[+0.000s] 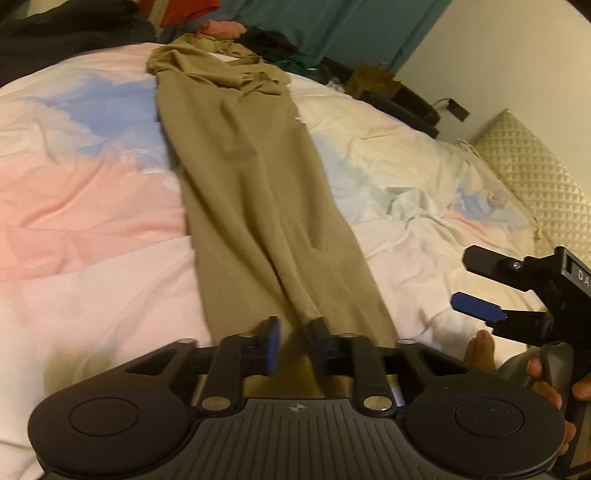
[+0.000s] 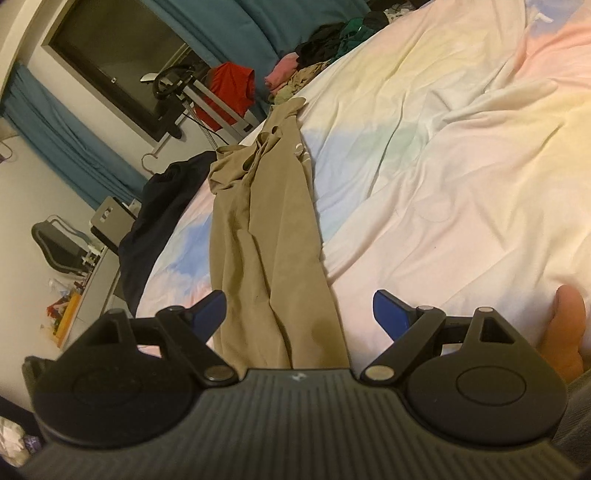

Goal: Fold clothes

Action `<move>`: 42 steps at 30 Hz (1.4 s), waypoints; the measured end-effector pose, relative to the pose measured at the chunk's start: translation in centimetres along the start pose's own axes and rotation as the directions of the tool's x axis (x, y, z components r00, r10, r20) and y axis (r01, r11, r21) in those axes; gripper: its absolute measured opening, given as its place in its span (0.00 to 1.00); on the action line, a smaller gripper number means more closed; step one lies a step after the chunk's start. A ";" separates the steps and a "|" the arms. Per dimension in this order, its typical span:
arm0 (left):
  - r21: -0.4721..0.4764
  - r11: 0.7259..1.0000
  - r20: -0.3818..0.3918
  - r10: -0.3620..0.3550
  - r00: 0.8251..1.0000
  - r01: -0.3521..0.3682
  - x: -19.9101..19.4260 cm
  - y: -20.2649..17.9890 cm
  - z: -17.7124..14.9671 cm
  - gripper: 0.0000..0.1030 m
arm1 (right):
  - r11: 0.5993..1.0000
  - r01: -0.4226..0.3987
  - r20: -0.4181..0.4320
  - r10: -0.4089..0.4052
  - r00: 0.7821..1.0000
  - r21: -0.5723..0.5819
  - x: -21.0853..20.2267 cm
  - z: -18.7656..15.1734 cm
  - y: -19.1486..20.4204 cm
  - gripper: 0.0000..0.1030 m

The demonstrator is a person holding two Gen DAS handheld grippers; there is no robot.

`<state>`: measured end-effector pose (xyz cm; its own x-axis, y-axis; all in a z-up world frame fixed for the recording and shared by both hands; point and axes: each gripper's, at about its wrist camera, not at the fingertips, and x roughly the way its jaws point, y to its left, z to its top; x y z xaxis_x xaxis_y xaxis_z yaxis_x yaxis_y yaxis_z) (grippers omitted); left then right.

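A pair of tan trousers lies stretched out long and narrow on the bed, over a quilt printed in pink, blue and pale yellow clouds. The far end of the trousers is bunched and wrinkled near a heap of other clothes at the bed's edge, with teal curtains behind.

The left tongs sit low over the near end of the trousers, half closed, with tan cloth showing in the gap between the fingers; I cannot tell whether the blue pads actually press on it.

Further right, the right tongs are spread wide, released, holding nothing. In their own view the near end of the trousers lies between the two fingers without touching either. A hand grips their handle, and a bare foot rests on the quilt just beside them.
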<state>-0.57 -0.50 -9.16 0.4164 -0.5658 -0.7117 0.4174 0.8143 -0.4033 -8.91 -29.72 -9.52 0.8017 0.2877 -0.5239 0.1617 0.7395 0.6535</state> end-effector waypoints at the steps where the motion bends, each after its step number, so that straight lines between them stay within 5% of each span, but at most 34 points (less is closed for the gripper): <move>1: 0.006 1.000 -0.009 0.004 1.000 -0.004 0.3 -0.2 0.0 0.51 | 1.000 -0.002 -0.001 0.002 1.000 -0.003 0.0 0.0 0.1 0.85; 6: 0.005 0.999 -0.072 0.054 0.996 -0.054 2.2 -0.5 0.0 0.47 | 1.000 -0.008 -0.006 0.008 1.000 -0.018 -0.1 -0.3 0.2 0.85; 8: -0.009 0.997 -0.073 0.076 0.994 -0.077 2.4 -0.2 0.0 0.17 | 1.000 -0.010 -0.007 0.010 1.000 -0.022 -0.2 -0.3 0.3 0.85; 10: -0.039 0.997 -0.056 0.059 0.997 -0.061 1.9 0.3 0.0 0.09 | 1.000 -0.012 -0.007 0.012 1.000 -0.025 -0.3 -0.4 0.3 0.85; 19: -0.187 0.982 0.022 -0.016 1.000 0.020 -4.5 3.0 0.9 0.00 | 1.000 -0.019 -0.003 0.019 1.000 -0.020 -0.6 -0.4 0.0 0.85; 23: -0.188 0.980 -0.003 0.065 0.998 -0.064 -5.8 4.4 0.7 0.00 | 1.000 -0.021 -0.010 0.021 1.000 -0.021 -0.5 -0.2 -0.1 0.85; 28: -0.277 0.961 -0.003 0.016 1.000 -0.017 -4.9 6.0 0.8 0.01 | 0.999 -0.017 -0.017 0.017 1.000 -0.032 -0.4 -0.4 0.1 0.85; 30: -0.295 0.955 0.000 -0.015 1.000 0.015 -3.9 5.8 1.1 0.09 | 0.999 -0.014 -0.022 0.014 1.000 -0.034 -0.3 -0.4 0.1 0.85; 32: -0.303 0.952 0.001 -0.042 0.999 0.041 -2.7 5.4 1.6 0.36 | 0.999 -0.013 -0.027 0.012 1.000 -0.031 -0.2 -0.5 0.0 0.85; 34: -0.289 0.955 -0.008 -0.077 0.997 0.071 -1.3 4.7 1.8 0.45 | 1.000 -0.012 -0.029 0.011 1.000 -0.027 -0.2 -0.5 0.0 0.85; 37: -0.240 0.969 -0.040 -0.079 0.996 0.067 0.5 3.5 1.9 0.45 | 1.000 -0.007 -0.028 0.006 1.000 -0.029 -0.1 -0.5 0.0 0.85; 38: -0.219 0.974 -0.050 -0.069 0.996 0.057 1.0 3.1 1.9 0.38 | 0.999 -0.005 -0.028 0.005 1.000 -0.031 -0.1 -0.5 0.0 0.85; 40: -0.170 0.985 -0.055 -0.017 0.998 0.007 0.9 2.8 1.8 0.06 | 0.999 -0.003 -0.029 0.002 1.000 -0.036 -0.1 -0.6 0.1 0.85; 42: -0.147 0.989 -0.039 -0.002 0.999 -0.004 -0.2 2.9 1.7 0.05 | 0.999 -0.003 -0.029 0.001 1.000 -0.040 -0.1 -0.6 0.1 0.85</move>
<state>1.91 1.74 -9.26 0.3837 -0.5616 -0.7330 0.2922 0.8269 -0.4806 -9.32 -29.29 -9.73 0.7847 0.3065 -0.5388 0.1363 0.7625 0.6324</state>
